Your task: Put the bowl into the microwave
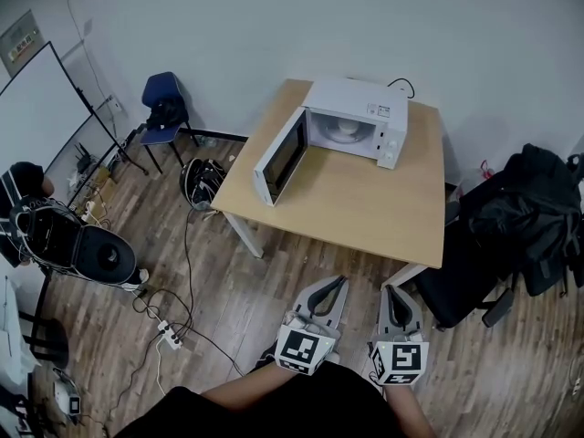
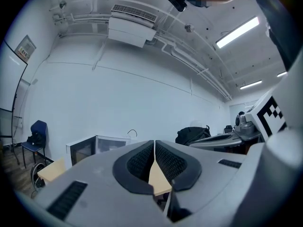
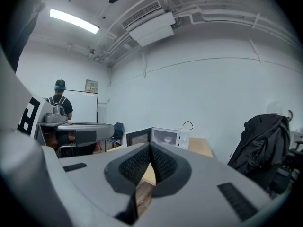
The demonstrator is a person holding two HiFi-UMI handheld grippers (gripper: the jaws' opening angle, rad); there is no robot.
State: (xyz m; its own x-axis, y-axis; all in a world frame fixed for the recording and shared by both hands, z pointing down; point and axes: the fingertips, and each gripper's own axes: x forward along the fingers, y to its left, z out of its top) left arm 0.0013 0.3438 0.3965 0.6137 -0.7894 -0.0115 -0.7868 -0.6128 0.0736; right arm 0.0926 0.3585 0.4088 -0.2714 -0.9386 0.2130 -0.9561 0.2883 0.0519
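Both clenched empty: left gripper [image 1: 341,281], right gripper [image 1: 391,289] | bowl [image 1: 345,132] in microwave [image 1: 365,109] (door [image 1: 281,159] open)

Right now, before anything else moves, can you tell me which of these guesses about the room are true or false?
1. The microwave has its door open. True.
2. The bowl sits on the table in front of the microwave. False: it is inside the microwave.
3. The left claw and right claw are both shut and empty. True.
4. The left claw is touching the door. False: both claws hang over the floor, short of the table.
5. A blue chair stands near the wall. True.
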